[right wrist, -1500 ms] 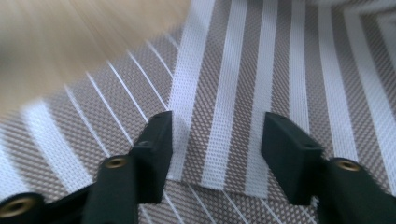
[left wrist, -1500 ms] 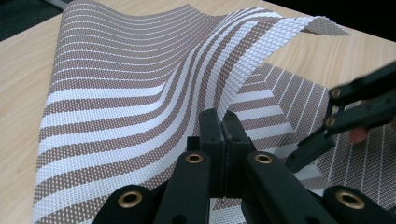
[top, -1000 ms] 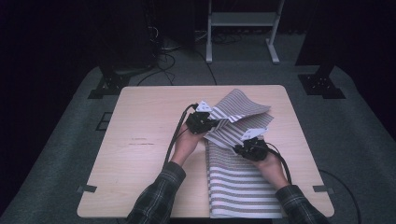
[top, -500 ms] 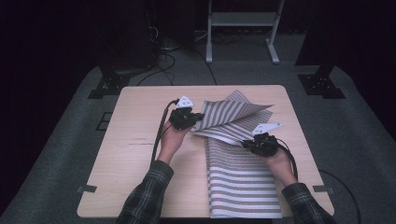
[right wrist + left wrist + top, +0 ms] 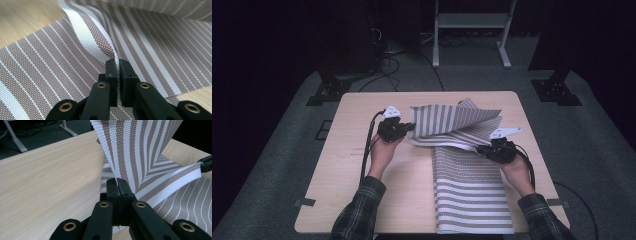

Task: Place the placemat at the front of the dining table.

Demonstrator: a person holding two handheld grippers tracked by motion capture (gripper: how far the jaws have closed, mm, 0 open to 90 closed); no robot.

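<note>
- Pulling apart since a second ago, the left gripper (image 5: 408, 127) has carried its edge of the striped mat (image 5: 472, 190) leftward, and the folded flap now stands spread wider.
- Left jaws are clamped on the mat's edge; the right gripper (image 5: 479, 148) pinches a ridge of the weave (both closed tight).
- Mat lies on the right half of the pale wooden table (image 5: 337, 190).
- Dark grey carpet (image 5: 272, 165) and a white stand (image 5: 469, 22) lie beyond.
</note>
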